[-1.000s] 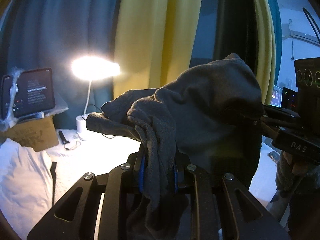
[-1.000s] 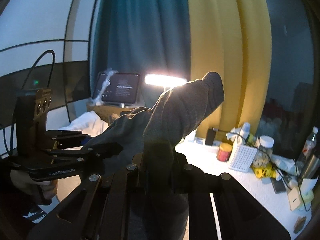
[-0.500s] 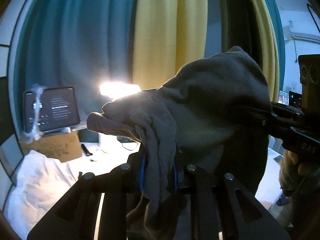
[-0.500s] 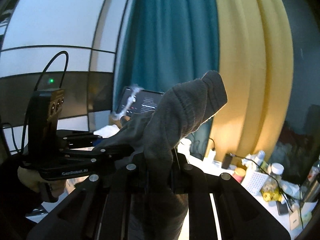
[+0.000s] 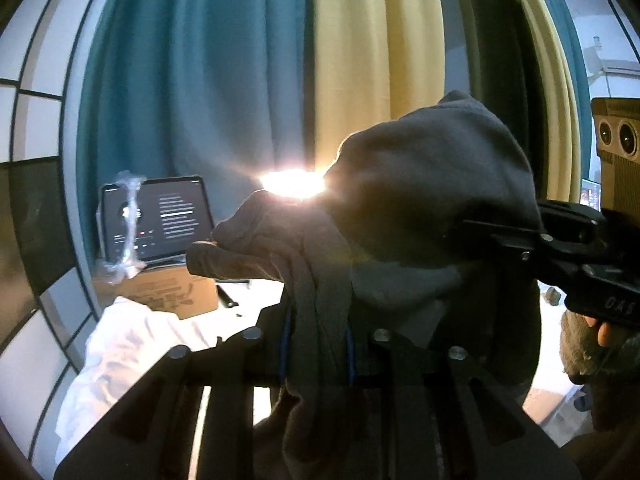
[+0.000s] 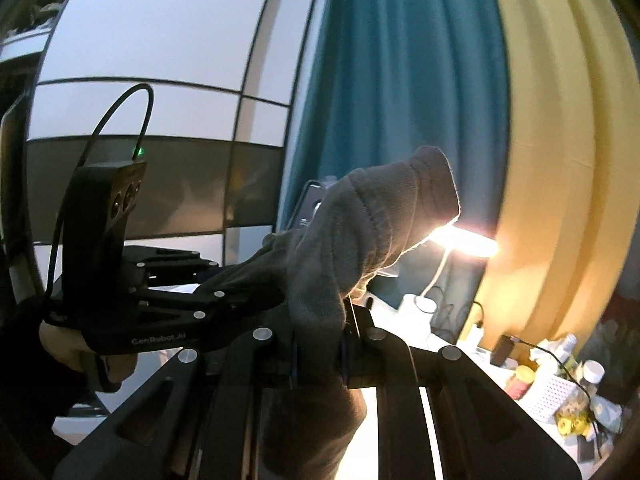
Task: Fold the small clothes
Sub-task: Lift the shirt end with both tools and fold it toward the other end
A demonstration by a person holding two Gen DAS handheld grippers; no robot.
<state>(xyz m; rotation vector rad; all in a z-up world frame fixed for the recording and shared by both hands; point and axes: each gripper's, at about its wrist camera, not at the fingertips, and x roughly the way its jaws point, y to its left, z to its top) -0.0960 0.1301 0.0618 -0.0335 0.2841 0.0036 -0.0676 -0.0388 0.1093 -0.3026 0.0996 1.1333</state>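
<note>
Gripping the soft, limp grey garment [image 5: 432,184] in both clamped tools, left tool [image 5: 316,344] and right tool [image 6: 318,354], pinching bunched edges.

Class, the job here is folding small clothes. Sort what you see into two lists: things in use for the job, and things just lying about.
In use:
grey garment
left gripper, its jaws closing on the garment
right gripper, clamped on it

Lying about:
tablet
cardboard box
lamp
white cloth
curtains
bottles
</note>
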